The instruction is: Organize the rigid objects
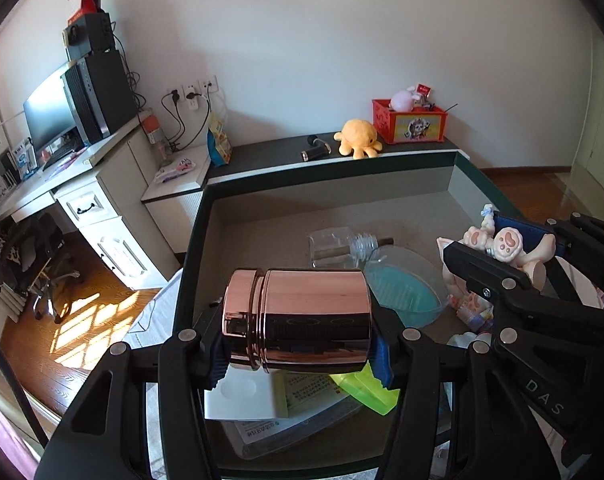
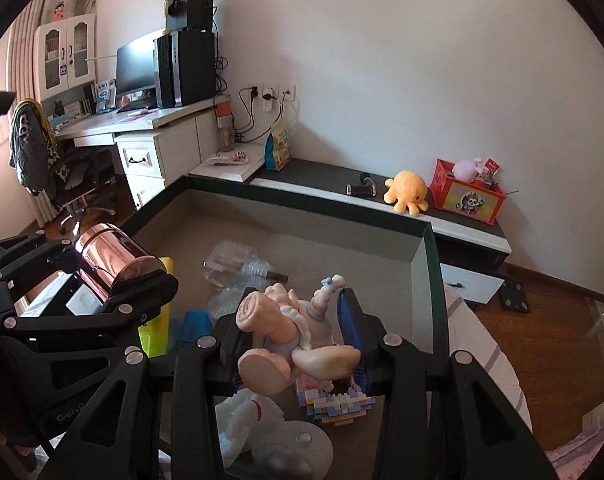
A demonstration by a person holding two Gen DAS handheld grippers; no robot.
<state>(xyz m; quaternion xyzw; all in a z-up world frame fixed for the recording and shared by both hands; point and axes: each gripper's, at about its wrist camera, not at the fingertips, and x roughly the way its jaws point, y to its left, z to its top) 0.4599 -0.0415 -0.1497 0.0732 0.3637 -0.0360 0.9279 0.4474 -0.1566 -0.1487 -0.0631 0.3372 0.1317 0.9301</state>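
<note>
Left wrist view takes in the glass-topped bench (image 1: pixel 468 168), its dark rim framing clutter below the glass. Above it, the left hand-held gripper (image 1: pixel 297 350) pinches a rose-gold metal canister (image 1: pixel 302 316) lying sideways between its blue pads. To the right, the right hand-held gripper (image 2: pixel 297 344) clamps a pink doll figurine (image 2: pixel 285 332), held above a pastel brick model (image 2: pixel 334 404).

We're in a home bedroom/study: desk (image 2: pixel 113 122) w/ monitor (image 2: pixel 135 66) & PC (image 2: pixel 185 68), plush octopus (image 2: pixel 408 190) on ledge (image 2: pixel 322 180), wood floor (image 1: pixel 61 332).
</note>
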